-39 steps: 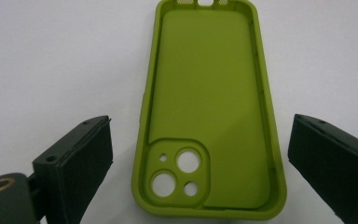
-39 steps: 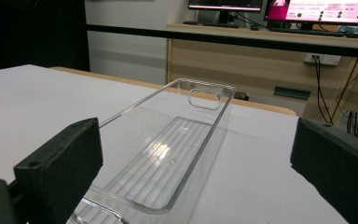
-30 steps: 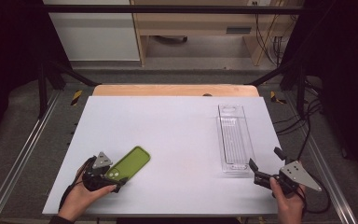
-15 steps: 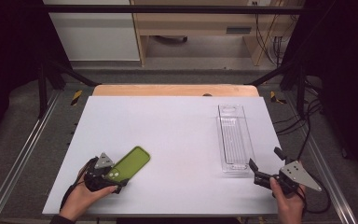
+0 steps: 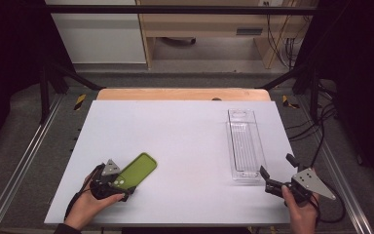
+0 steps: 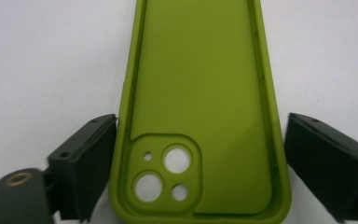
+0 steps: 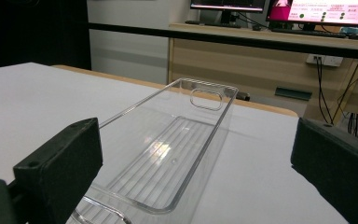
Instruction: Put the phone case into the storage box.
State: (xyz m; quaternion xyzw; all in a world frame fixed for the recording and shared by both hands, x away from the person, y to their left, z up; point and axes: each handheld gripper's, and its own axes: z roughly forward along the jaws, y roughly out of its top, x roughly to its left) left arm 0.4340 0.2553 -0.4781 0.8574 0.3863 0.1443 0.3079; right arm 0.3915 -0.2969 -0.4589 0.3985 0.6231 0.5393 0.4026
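A green phone case [image 6: 200, 84] lies inside-up on the white table, its camera cutouts toward me; in the high view the case [image 5: 139, 168] points up and to the right at the near left. My left gripper [image 5: 121, 183] has the case's camera end between its jaws [image 6: 200, 140]; they have just been closing, and both pads now touch its long edges. My right gripper [image 5: 275, 164] stands open at the near right, level with the table, just short of the near end of a clear plastic tray [image 5: 246, 141]. That empty tray [image 7: 168, 154] runs away between the open jaws.
The white table top [image 5: 185, 136] has a wooden strip along its far edge. Metal frame rails run along both sides of the table. Cables hang at the far right, and a wooden desk with monitors [image 7: 321, 9] stands behind the table.
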